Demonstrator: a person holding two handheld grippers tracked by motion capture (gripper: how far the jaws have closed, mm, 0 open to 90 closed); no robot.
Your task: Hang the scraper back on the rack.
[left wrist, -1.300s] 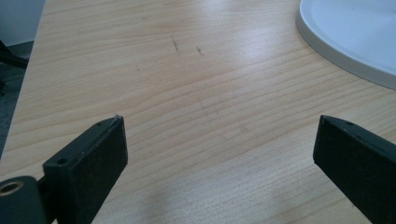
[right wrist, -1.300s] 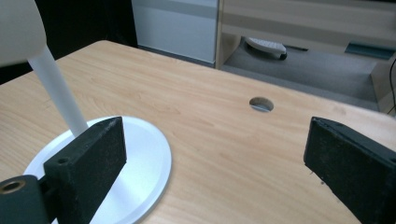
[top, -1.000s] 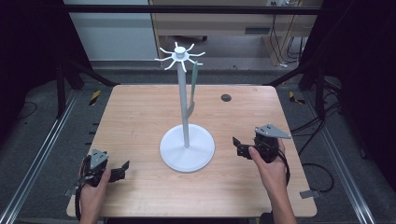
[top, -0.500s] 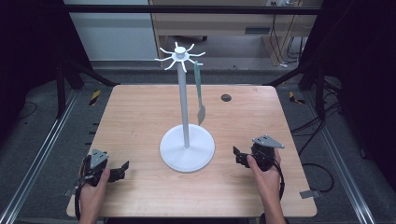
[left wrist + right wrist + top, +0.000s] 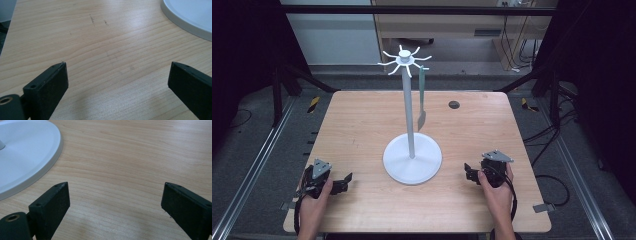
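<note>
A: Where do the two hand-held grippers lie?
B: The left hand-held gripper (image 5: 346, 179) rests low on the wooden bench (image 5: 362, 125) near its front left corner, held by the left hand (image 5: 312, 205). The right hand-held gripper (image 5: 468, 172) rests near the front right, held by the right hand (image 5: 497, 192). Both point inward, toward each other.

A: In what state are their jaws?
B: Each gripper's own view shows its jaws spread wide, with bare wood between them and nothing held.

A: What stands between the grippers?
B: A white stand with a round base (image 5: 412, 159), a slim upright pole and radiating hooks (image 5: 404, 59) at the top. The base lies just ahead of each gripper, apart from both. A green-handled utensil (image 5: 421, 100) hangs from one hook, beyond the pole.

A: Anything farther off?
B: A small dark round mark (image 5: 454, 104) on the bench, well beyond the right gripper.
</note>
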